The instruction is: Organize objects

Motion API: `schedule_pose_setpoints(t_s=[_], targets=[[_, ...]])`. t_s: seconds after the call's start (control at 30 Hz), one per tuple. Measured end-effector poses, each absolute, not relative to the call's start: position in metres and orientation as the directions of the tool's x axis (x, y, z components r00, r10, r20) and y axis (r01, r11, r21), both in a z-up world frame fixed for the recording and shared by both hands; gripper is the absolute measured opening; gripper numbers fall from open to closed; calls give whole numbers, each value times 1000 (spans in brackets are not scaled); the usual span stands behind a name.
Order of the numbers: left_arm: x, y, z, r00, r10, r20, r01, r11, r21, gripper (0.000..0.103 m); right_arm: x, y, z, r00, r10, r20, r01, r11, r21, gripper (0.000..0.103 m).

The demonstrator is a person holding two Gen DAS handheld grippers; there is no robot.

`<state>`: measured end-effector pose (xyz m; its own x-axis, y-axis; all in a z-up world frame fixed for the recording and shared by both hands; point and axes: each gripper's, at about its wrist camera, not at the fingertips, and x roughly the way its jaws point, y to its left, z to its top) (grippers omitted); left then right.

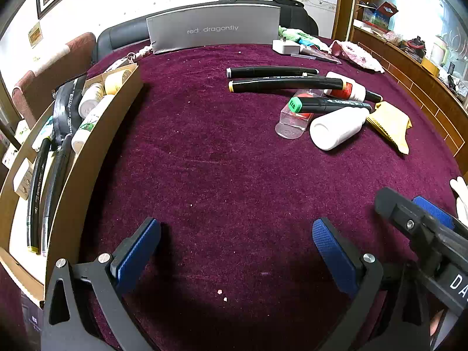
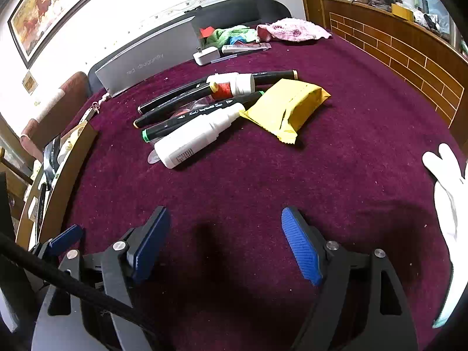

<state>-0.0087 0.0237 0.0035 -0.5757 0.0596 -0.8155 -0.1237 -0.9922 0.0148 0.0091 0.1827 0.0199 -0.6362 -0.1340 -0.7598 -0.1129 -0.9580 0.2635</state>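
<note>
A pile lies on the purple cloth: black markers point(image 1: 280, 83) point(image 2: 175, 99), a green-capped marker point(image 1: 321, 104) point(image 2: 187, 120), a plain white bottle point(image 1: 336, 127) point(image 2: 199, 139), a red-labelled white bottle point(image 1: 346, 87) point(image 2: 231, 84), a clear plastic case point(image 1: 292, 122) and a yellow packet point(image 1: 389, 124) point(image 2: 288, 106). A cardboard box point(image 1: 96, 140) point(image 2: 67, 172) at the left holds markers and small bottles. My left gripper point(image 1: 235, 248) is open and empty over bare cloth. My right gripper point(image 2: 225, 242) is open and empty, nearer than the pile; it also shows in the left wrist view point(image 1: 421, 219).
A grey "red dragonfly" box point(image 1: 213, 27) point(image 2: 146, 61) stands at the far edge. A white charger point(image 1: 286, 47) point(image 2: 206, 55), cloths point(image 2: 292, 30) and small items lie at the back right. A wooden cabinet point(image 2: 395, 55) runs along the right. A white gloved hand point(image 2: 447, 181) is at the right.
</note>
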Motion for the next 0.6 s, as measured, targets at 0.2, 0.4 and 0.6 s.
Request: schedule_pose_setpoints(t_s=[0.2,0.4,0.6], targets=[[-9,23,4,-576,60,-815,-124,-992,15,101,7,182,19,-640,-128,-757,-111,-960,257,80],[-9,23,4,-576,60,-815,-124,-992,15,101,7,182,19,-641,-126,-757,-109,-962,252,81],[-9,23,4,-576,60,-815,-124,-992,15,101,8,182,19,-642,-124,-757,-108,-962,249,81]])
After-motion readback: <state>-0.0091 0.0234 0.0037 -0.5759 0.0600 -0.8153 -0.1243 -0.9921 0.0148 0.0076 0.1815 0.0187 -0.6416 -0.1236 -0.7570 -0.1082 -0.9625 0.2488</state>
